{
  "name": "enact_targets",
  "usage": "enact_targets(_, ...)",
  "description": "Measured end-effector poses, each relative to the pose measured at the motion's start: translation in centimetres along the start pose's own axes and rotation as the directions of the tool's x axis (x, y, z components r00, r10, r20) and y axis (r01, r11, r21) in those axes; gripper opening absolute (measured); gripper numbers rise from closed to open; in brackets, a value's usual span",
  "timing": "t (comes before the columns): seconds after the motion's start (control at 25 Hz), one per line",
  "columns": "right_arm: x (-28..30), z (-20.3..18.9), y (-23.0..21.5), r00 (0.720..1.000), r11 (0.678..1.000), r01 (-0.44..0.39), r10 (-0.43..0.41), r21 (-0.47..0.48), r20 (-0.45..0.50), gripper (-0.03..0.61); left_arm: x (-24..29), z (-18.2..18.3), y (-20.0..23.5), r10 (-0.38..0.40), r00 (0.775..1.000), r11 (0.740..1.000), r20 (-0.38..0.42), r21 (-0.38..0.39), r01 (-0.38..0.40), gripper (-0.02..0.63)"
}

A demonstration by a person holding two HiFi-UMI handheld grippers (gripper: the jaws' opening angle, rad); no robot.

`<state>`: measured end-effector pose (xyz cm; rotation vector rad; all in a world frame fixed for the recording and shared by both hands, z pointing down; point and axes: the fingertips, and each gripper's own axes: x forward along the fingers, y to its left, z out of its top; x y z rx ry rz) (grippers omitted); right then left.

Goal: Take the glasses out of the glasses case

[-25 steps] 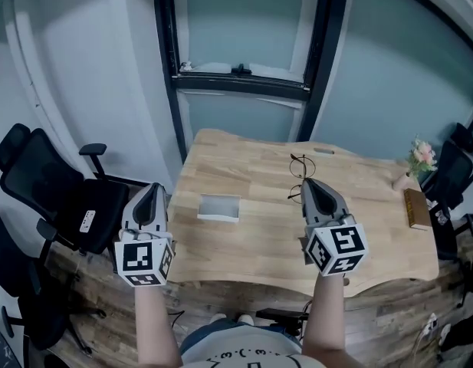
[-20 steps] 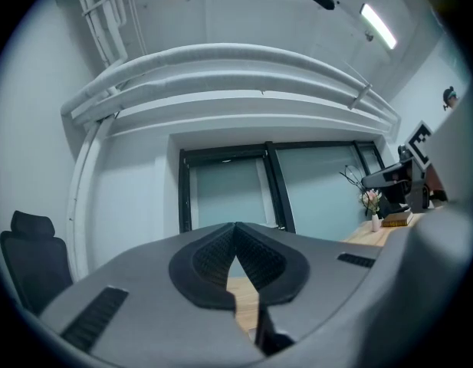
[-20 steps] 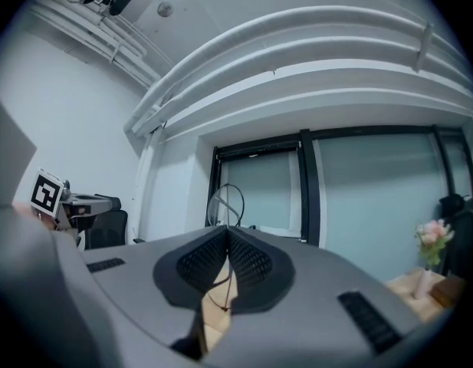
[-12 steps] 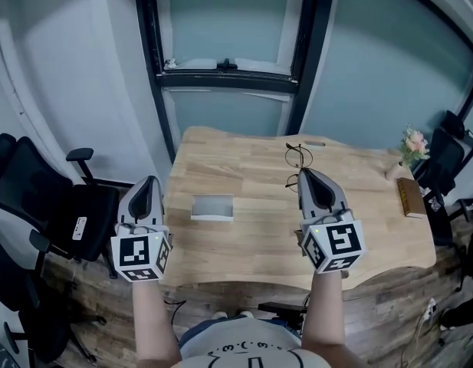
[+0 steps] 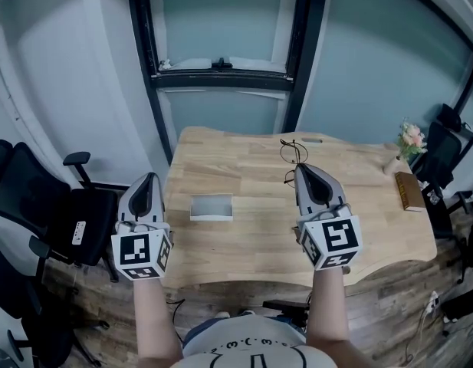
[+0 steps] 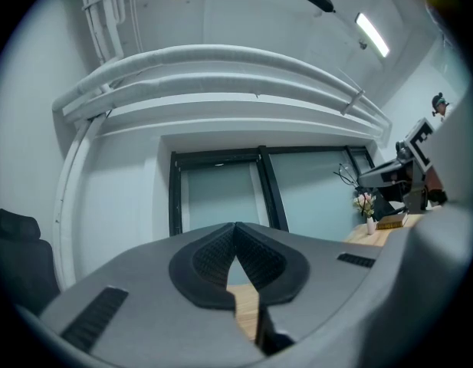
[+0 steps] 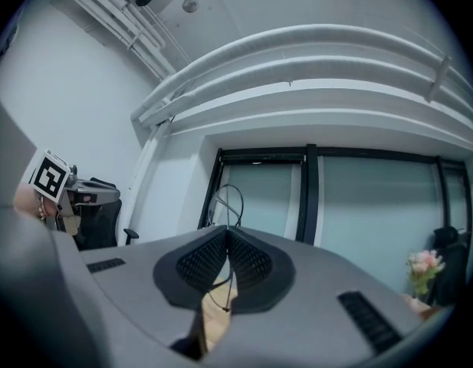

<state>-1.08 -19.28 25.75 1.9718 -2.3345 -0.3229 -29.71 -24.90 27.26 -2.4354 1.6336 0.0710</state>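
The glasses case, a small grey box, lies closed on the wooden table, left of centre. My right gripper hangs over the table's middle, shut on the thin wire-rimmed glasses, which stick out beyond its tip, clear of the tabletop. In the right gripper view the glasses rise from between the closed pads of the right gripper. My left gripper hovers off the table's left edge, shut and empty. In the left gripper view its pads meet with nothing in them.
Black office chairs stand left of the table. A brown book and a small vase of flowers sit at the table's right end. A dark-framed window lies behind the far edge.
The right gripper has rolled slightly and still holds the glasses. The left gripper has drifted a little. The case has not moved.
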Motion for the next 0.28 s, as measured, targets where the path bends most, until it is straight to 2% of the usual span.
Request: enact_targets(0.28,-0.5,1.1,0.5,1.0,1.0,-0.02,0.02,0.003,0.024,0.015,-0.3,1.2,-1.0,-0.022,0.999,1.0,0.025,0.006,0.021,0.017)
